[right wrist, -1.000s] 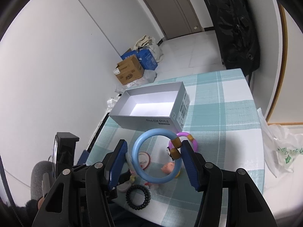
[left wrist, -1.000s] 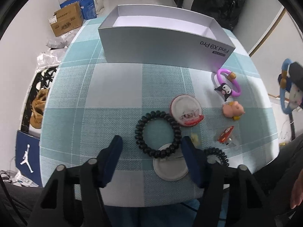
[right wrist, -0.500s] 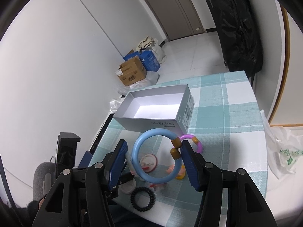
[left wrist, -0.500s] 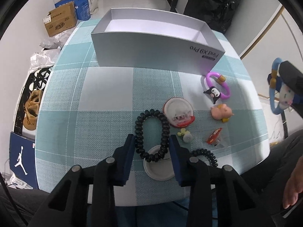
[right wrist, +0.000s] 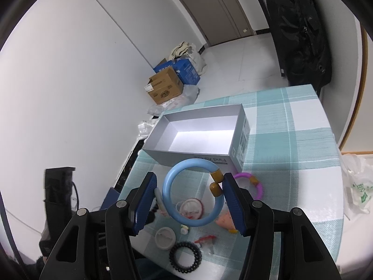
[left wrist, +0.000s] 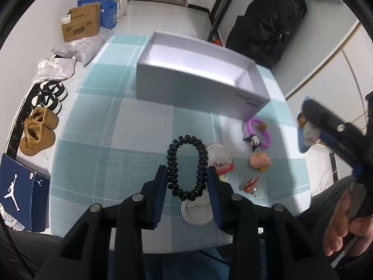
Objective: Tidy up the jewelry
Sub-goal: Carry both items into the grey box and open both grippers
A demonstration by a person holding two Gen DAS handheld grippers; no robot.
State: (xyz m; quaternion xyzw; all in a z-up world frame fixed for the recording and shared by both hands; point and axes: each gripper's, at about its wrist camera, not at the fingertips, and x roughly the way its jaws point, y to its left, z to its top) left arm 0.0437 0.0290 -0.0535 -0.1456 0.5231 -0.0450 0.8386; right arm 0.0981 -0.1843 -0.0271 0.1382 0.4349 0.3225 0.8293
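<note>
With the black coil hair tie [left wrist: 187, 167] squeezed between the left tongs [left wrist: 187, 175] and lifted off the tabletop [left wrist: 130, 126], the step in hand looks like carrying it to the open white box [left wrist: 198, 70]. Right tongs [right wrist: 188, 198] are closed on the blue ring [right wrist: 193, 192], hovering on the near side of the box, above the loose items. Box interior looks empty, so nothing is sorted yet by my read.

Near the box's front wall: purple ring with a black charm [left wrist: 257, 133], pink figure [left wrist: 260, 161], red-rimmed round case [left wrist: 220, 158], red clip [left wrist: 249, 183], grey disc [left wrist: 197, 212]. A second black coil tie [right wrist: 185, 255] lies at the tabletop edge farthest from the box.

Next move: bring each tong over the box rim, lower inside, release. The coil is stretchy and may spring or snag on a pad when let go.
</note>
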